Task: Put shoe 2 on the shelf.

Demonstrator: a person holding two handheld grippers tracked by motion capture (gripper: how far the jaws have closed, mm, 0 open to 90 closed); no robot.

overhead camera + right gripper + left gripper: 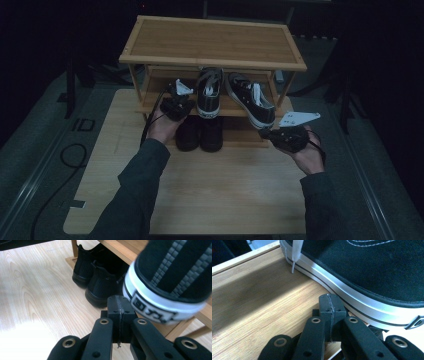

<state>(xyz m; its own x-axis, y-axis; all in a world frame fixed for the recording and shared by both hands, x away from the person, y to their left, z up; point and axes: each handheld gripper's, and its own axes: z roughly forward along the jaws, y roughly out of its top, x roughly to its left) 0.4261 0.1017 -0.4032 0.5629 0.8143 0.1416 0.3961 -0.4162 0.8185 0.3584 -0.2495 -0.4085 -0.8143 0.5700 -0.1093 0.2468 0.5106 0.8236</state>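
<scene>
Our right gripper (276, 135), at the lower right of the high view, has its jaws pressed together on nothing, just below the heel of the right sneaker (251, 100), which overhangs the rack (210, 42) at centre frame. A careless nudge there could tip the sneaker off the shelf onto the boots (200, 132) below. Our left gripper (176, 106), also closed and empty, sits just beside the sole of the left sneaker (209, 92); pushing could skew it.
</scene>
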